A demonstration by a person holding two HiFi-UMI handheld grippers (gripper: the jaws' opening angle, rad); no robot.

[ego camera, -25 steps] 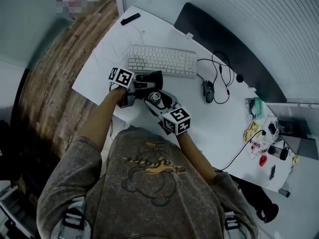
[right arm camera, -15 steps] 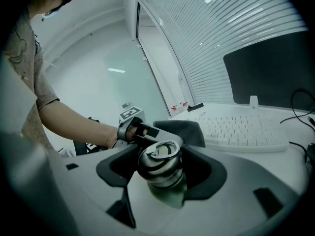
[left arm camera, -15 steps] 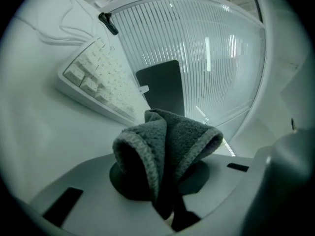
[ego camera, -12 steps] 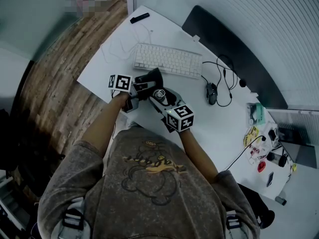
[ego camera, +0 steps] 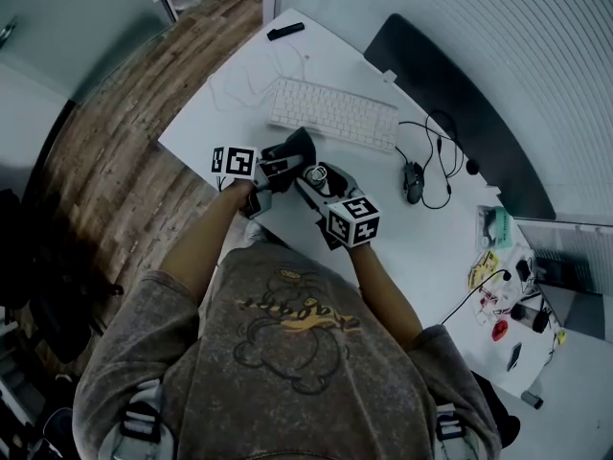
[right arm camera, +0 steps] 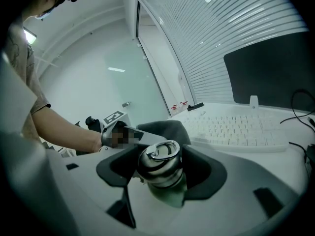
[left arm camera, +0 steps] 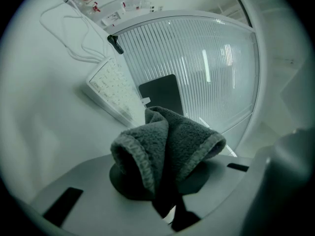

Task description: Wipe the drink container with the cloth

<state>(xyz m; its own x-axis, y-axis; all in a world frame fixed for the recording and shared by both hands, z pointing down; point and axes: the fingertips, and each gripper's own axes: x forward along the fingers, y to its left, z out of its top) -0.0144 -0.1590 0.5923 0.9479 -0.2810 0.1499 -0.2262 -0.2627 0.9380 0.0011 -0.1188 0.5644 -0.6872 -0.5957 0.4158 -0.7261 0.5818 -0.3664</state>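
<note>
Right gripper view: right tool [right arm camera: 161,172] clamps can [right arm camera: 158,162]; left tool [left arm camera: 167,182] pinches cloth [left arm camera: 170,134]. Hold can steady, press cloth firmly around its side.

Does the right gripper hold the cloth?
No, the right gripper is closed on the can, while the cloth sits between the jaws of the left gripper.

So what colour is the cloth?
Dark grey. The cloth shows best in the left gripper view.
</note>
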